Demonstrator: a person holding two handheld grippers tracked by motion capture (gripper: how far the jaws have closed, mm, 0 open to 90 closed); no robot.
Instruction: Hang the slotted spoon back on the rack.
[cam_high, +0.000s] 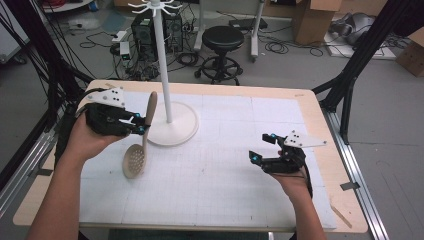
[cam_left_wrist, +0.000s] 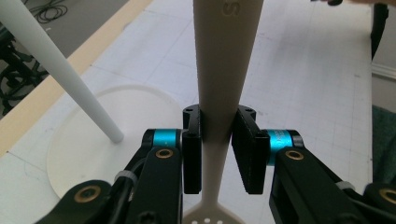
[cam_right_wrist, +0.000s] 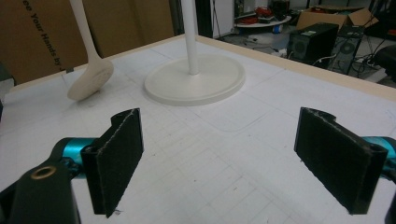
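Observation:
A beige slotted spoon (cam_high: 141, 144) hangs above the white mat, handle up, perforated bowl low. My left gripper (cam_high: 142, 125) is shut on its handle about midway; in the left gripper view both pads press the handle (cam_left_wrist: 217, 107) and the bowl (cam_left_wrist: 212, 215) shows below. Just right of the spoon stands a white rack with a round base (cam_high: 175, 125) and a tall pole (cam_high: 162, 60) topped by hooks. My right gripper (cam_high: 263, 148) rests low at the mat's right side, open, with nothing between its pads (cam_right_wrist: 119, 158). From there the spoon (cam_right_wrist: 91, 77) and rack base (cam_right_wrist: 196, 81) lie ahead.
The white gridded mat (cam_high: 225, 165) covers a wooden table (cam_high: 325, 150). Behind the table are a black stool (cam_high: 222, 45), computer towers (cam_high: 145, 30) and loose cables on the floor. Black frame posts flank both sides. A cardboard box (cam_right_wrist: 42, 32) stands beyond the table.

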